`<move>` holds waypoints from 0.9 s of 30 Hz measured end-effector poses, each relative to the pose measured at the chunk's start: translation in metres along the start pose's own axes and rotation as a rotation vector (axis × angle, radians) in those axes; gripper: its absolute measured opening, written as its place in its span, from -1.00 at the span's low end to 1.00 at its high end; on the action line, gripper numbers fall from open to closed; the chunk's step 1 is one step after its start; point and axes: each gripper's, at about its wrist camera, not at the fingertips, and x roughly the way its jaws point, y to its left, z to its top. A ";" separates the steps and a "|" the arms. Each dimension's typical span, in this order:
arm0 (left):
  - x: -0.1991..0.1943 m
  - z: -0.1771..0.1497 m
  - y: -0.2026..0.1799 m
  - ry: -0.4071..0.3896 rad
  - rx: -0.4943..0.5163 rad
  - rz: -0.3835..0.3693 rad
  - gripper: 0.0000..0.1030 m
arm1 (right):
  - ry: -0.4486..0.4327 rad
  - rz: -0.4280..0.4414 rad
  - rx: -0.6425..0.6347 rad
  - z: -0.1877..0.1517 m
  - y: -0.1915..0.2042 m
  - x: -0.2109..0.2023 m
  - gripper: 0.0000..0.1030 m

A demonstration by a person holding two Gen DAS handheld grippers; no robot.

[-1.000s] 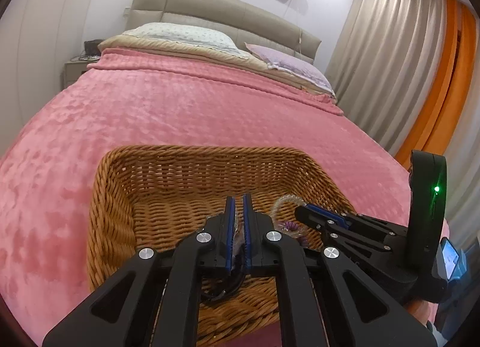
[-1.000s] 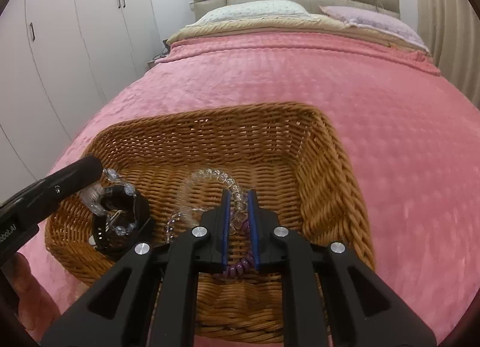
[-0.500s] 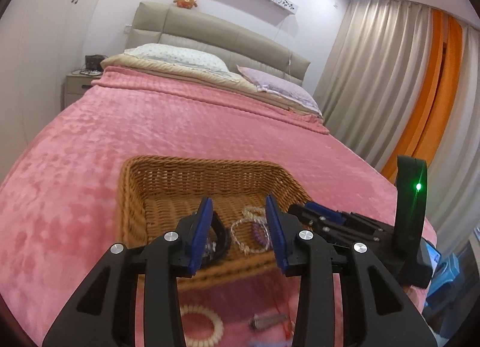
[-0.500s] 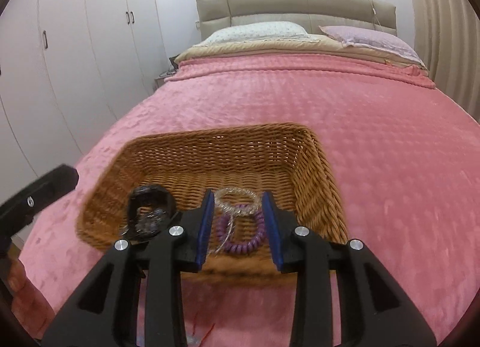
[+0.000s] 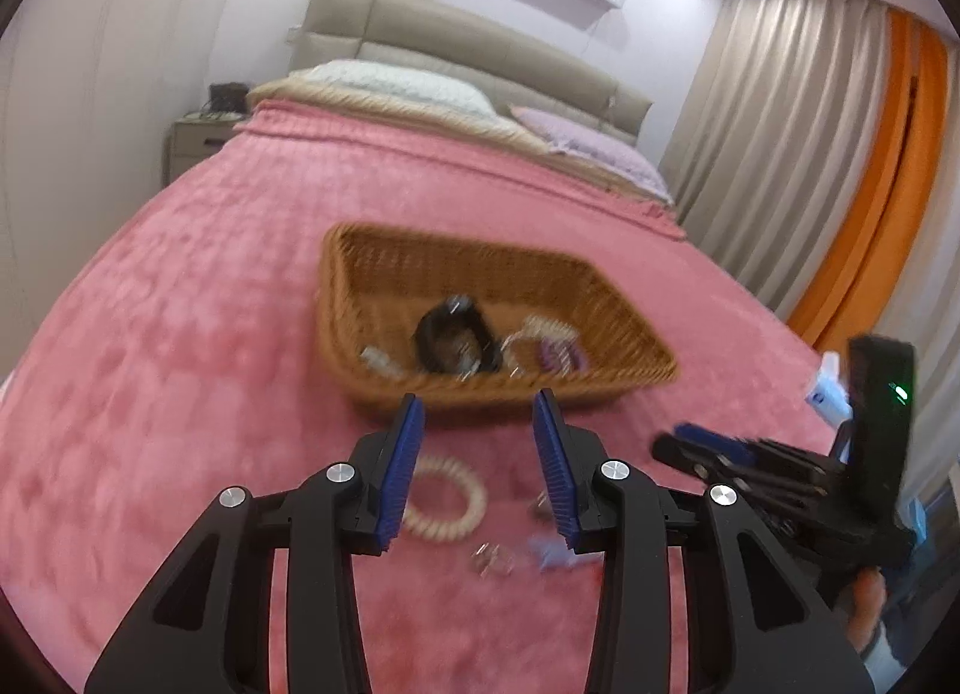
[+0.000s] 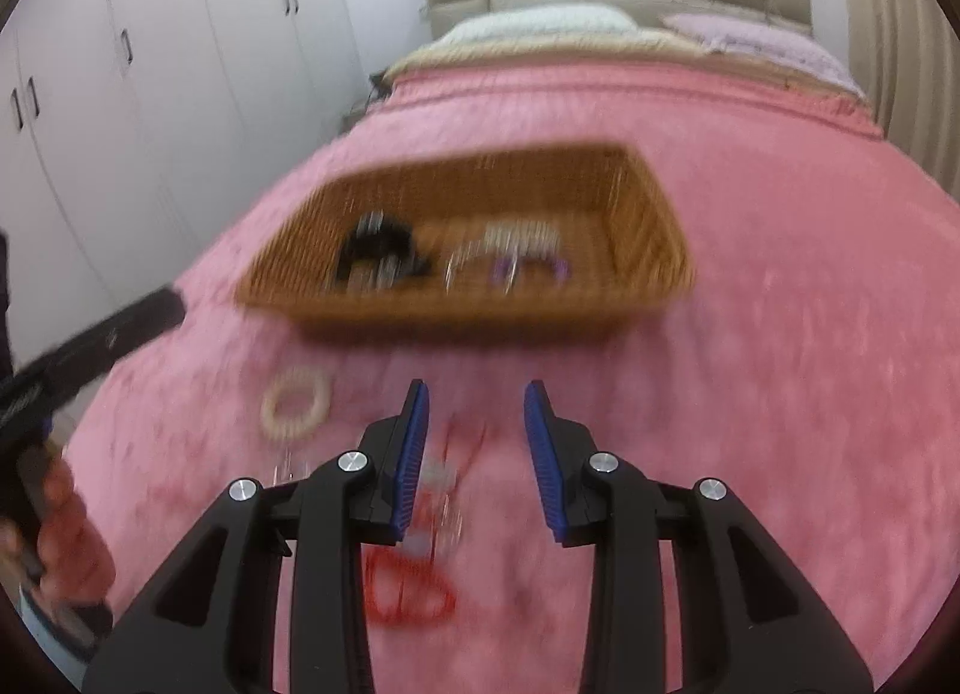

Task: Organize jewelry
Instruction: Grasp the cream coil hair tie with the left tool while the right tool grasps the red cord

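Observation:
A wicker basket (image 5: pixel 624 328) (image 6: pixel 654 220) sits on the pink bed and holds a black band (image 5: pixel 453 334) (image 6: pixel 378 250), a clear bead bracelet (image 5: pixel 540 331) (image 6: pixel 516 238) and a purple coil (image 5: pixel 564 355) (image 6: pixel 561 268). A cream coil bracelet (image 5: pixel 444 499) (image 6: pixel 295 403) lies on the blanket in front of it. A red cord piece (image 6: pixel 408 592) and small clear and blue bits (image 5: pixel 522 556) lie nearer. My left gripper (image 5: pixel 480 469) is open and empty above the cream bracelet. My right gripper (image 6: pixel 477 457) is open and empty above the red piece.
The pink blanket (image 5: pixel 180 394) covers the bed, with pillows and a beige headboard (image 5: pixel 468 51) at the far end. White wardrobes (image 6: pixel 150 63) stand at the left, curtains (image 5: pixel 810 153) at the right. The right gripper shows in the left wrist view (image 5: pixel 708 448).
Both grippers opened, let their jewelry go into the basket, and pulled back and up from it. The loose pieces on the blanket have come into view.

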 end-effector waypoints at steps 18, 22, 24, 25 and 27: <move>0.060 -0.029 0.030 0.216 -0.059 0.079 -0.32 | 0.136 0.059 -0.031 -0.058 0.016 0.010 -0.41; 0.066 -0.031 0.025 0.239 -0.027 0.113 -0.32 | 0.139 0.026 -0.064 -0.057 0.024 0.015 -0.41; 0.069 -0.031 0.023 0.245 -0.007 0.136 -0.32 | 0.141 0.009 -0.078 -0.057 0.026 0.016 -0.41; 0.070 -0.032 0.020 0.245 0.007 0.150 -0.32 | 0.141 0.000 -0.087 -0.057 0.027 0.017 -0.41; 0.070 -0.035 0.015 0.245 0.036 0.176 -0.40 | 0.139 -0.020 -0.111 -0.058 0.031 0.018 -0.41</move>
